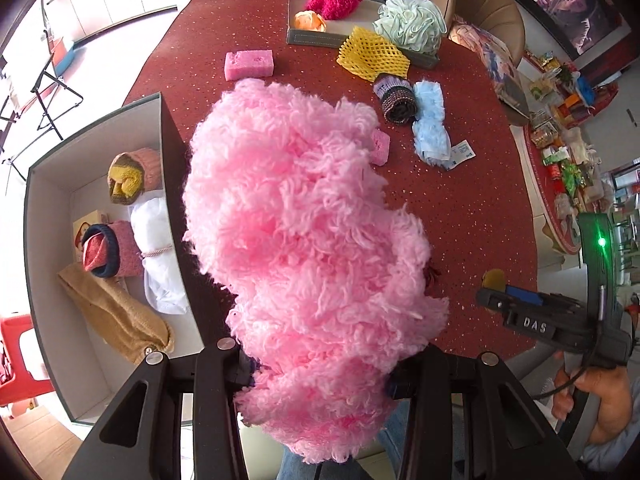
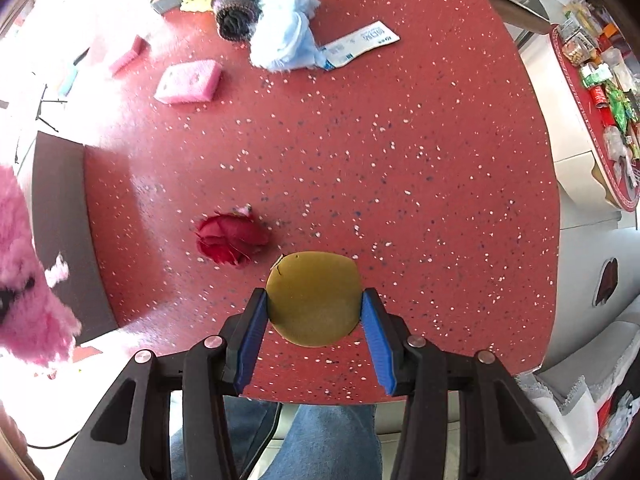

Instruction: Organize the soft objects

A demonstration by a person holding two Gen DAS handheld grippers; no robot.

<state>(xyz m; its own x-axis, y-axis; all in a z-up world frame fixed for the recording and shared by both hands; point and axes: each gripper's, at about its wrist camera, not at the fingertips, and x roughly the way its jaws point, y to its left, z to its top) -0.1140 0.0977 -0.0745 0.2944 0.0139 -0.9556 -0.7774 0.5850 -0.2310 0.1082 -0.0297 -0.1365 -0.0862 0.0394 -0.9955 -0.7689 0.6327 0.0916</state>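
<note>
A big fluffy pink cloth (image 1: 304, 248) hangs from my left gripper (image 1: 320, 372), which is shut on it above the red table (image 1: 472, 216); its fingertips are buried in the fluff. The same pink fluff (image 2: 28, 280) shows at the left edge of the right wrist view. My right gripper (image 2: 316, 312) is shut on an olive-yellow round sponge (image 2: 314, 298), its blue pads (image 2: 374, 328) pressing both sides, lifted off the table (image 2: 400, 140). From the left wrist view the right gripper (image 1: 496, 288) is at the right with the sponge (image 1: 493, 278) at its tip.
A grey box (image 1: 48, 240) at left holds rolled socks and cloths. A tray (image 1: 316, 38) at the back holds a magenta fluffy piece, an orange flower and a mint pouf. Pink sponges (image 2: 188, 82), a blue cloth (image 2: 286, 36), a dark sock, yellow mesh and a red fabric rose (image 2: 230, 240) lie on the table.
</note>
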